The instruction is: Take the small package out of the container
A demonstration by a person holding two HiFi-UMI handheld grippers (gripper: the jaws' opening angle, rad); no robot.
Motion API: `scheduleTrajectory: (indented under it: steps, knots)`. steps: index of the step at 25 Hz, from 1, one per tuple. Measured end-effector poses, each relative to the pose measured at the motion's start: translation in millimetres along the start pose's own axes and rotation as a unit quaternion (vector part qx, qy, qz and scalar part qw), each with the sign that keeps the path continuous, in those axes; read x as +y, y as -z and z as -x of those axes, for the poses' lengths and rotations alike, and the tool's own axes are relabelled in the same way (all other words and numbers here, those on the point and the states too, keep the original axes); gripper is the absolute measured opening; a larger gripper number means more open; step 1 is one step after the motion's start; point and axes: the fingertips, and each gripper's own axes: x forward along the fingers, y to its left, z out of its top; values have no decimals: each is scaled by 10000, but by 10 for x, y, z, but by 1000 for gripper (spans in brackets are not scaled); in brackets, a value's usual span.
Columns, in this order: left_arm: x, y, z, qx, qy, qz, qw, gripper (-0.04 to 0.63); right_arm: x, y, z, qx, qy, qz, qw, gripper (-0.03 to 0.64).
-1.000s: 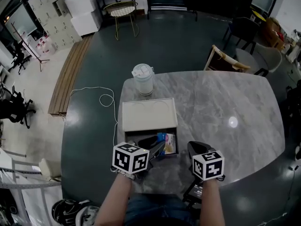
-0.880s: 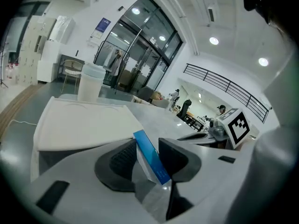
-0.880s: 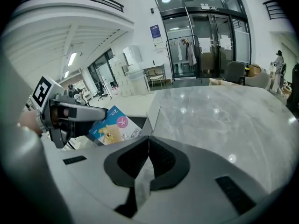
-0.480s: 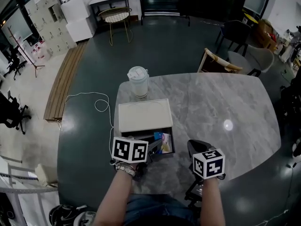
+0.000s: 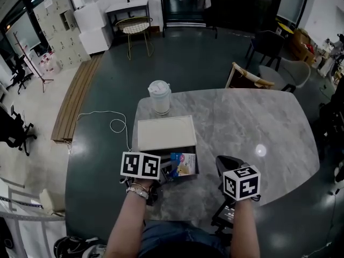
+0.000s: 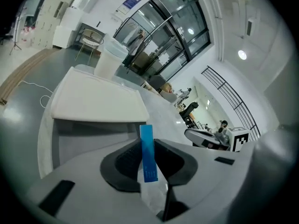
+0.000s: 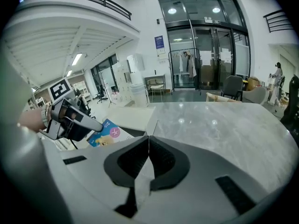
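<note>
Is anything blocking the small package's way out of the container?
Nothing visible. The lid covers only the container's far part; the small package stands in the open near part, between the left gripper's closing fingers.

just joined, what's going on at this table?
A person works two handheld grippers at a marble table. The left gripper has the small package by its blue edge, with its jaws closing on it. The package is at the open end of the white container. The right gripper is shut and empty, off to the side.
</note>
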Motion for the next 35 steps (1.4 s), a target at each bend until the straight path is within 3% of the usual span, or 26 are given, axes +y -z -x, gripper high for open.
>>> scheduleTrajectory:
  steps: [3,10,15,19,22,26,28,32,33,35]
  knots:
    - [-76,-82,112,-223,44,-38,9997,83,-16,-116,86,-153,-24,8,9999,26]
    - [-240,-417,414,-917,-41,-531,9944,83,51,-505,279,-645,-200,263,9974,26]
    - [-312,-686,622,-1589,-154,-877,9833,83,207,-842,396,-1262,-383,504,9900,26]
    - [-314,-857,794,-2294,-199,-1003,9679,83,363,-1005,439,-1683,-402,853,9812,25]
    - [-340,-972,1010,-2869,-435,-1344,9475,81,497,-1139,497,-2067,-440,1160,9705,26]
    - [-485,-1149,1333,-3585,-719,-2042,9081,81,581,-1410,595,-2508,-393,1518,9553,26]
    - [-582,-1224,1489,-3900,-798,-2378,8860,81,633,-1560,674,-2772,-351,1642,9460,26]
    - [-826,-1320,1782,-4542,-885,-3205,8265,81,815,-1805,875,-3414,-599,1643,9235,26]
    - [-867,-1324,1833,-4629,-902,-3343,8160,83,872,-1832,913,-3497,-717,1688,9187,26]
    - [-899,-1315,1921,-4732,-929,-3465,8046,81,988,-1852,963,-3544,-914,1896,9111,26]
